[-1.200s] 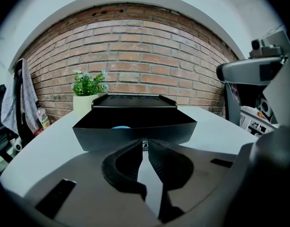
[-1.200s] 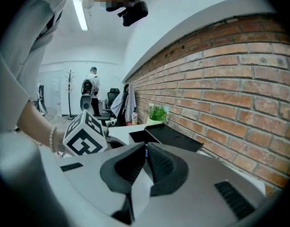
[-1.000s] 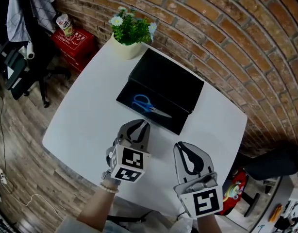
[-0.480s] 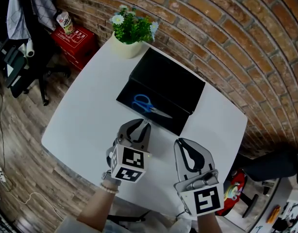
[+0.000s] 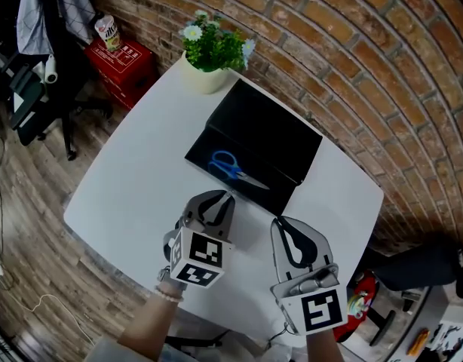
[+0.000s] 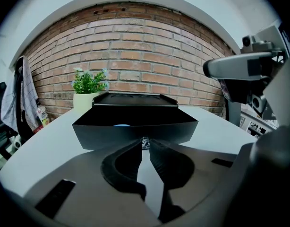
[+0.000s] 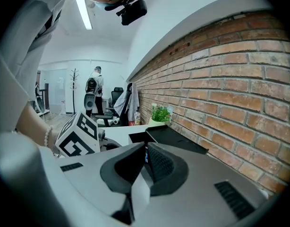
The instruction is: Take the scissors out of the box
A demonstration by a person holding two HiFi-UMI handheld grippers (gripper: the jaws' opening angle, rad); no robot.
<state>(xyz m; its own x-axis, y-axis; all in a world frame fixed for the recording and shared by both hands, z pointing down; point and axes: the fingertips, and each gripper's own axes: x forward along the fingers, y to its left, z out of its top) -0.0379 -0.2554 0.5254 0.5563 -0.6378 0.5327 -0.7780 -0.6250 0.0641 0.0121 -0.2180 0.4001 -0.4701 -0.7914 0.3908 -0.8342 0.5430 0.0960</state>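
Inside the open black box [image 5: 283, 195], on its floor, lie the blue-handled scissors [image 5: 233, 167], with the blades pointing to the right side of the box. Just before the box front, the left gripper [image 5: 230, 196] hovers over the white table [image 5: 141, 179]; its jaws are closed together and hold nothing. Beside it, a little nearer to the person, the right gripper [image 5: 280, 222] also has its jaws pressed together and empty. Behind the box stands a potted plant [image 5: 213, 47], near the brick wall [image 5: 352, 66].
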